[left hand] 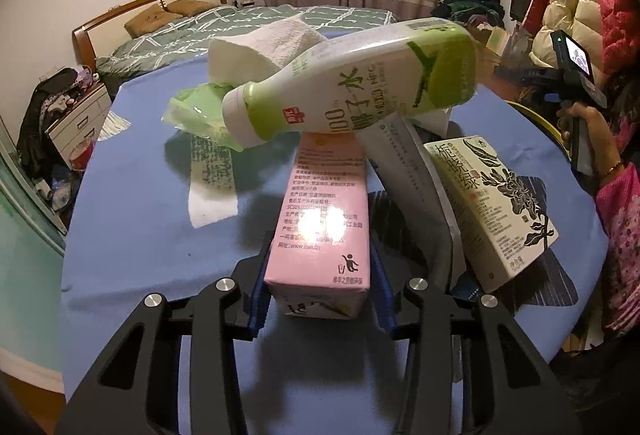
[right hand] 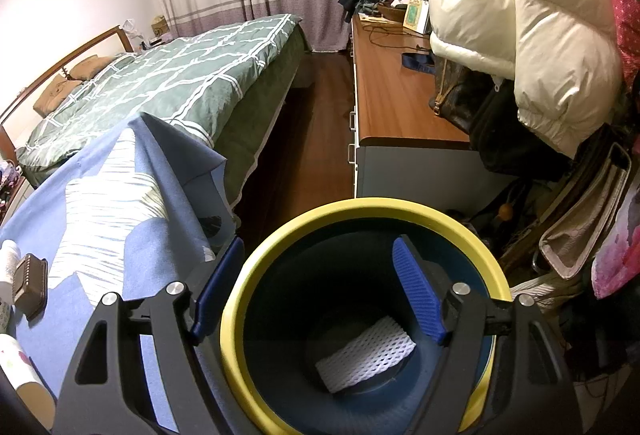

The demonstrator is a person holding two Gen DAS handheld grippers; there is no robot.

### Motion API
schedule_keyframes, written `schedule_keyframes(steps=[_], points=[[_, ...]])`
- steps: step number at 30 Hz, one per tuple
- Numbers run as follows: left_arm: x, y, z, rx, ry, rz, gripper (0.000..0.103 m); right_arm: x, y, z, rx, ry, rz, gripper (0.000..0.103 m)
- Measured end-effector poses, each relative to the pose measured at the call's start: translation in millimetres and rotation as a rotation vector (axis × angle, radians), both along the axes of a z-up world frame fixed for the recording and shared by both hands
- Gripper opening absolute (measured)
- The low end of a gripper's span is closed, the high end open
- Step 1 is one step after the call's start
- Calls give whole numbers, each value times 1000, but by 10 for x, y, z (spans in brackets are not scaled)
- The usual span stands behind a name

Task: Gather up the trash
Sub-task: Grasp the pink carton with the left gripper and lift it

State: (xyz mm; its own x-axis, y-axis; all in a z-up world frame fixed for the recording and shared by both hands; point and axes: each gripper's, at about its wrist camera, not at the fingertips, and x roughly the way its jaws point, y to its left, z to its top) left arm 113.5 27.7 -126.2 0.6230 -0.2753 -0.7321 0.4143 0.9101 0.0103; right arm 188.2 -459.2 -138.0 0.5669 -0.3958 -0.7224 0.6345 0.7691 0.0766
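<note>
Two grippers in play. Left gripper [left hand: 318, 267] has its blue pads against both sides of the pink carton [left hand: 324, 223] on the blue tablecloth [left hand: 132, 243], apparently clamped. Green-white bottle [left hand: 352, 95] lies tilted across the carton's far end. Right gripper [right hand: 318, 291] is spread wide, straddling the yellow-rimmed bin [right hand: 240, 299] wall, grasping nothing; white mesh [right hand: 366, 353] lies inside.

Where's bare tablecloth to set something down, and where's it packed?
Free: tablecloth left of the pink carton, near the white strip. Crowded: centre and right, where bottle, tube and tea box pile up.
</note>
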Motion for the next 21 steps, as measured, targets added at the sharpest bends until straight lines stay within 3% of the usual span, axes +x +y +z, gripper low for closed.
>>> schedule_keyframes(steps=[10, 21], points=[[-203, -17, 505, 35, -65, -12, 41, 12, 25, -5, 8, -7, 3, 73], [-318, -11, 863, -3, -143, -10, 41, 38, 53, -9, 9, -7, 9, 73]])
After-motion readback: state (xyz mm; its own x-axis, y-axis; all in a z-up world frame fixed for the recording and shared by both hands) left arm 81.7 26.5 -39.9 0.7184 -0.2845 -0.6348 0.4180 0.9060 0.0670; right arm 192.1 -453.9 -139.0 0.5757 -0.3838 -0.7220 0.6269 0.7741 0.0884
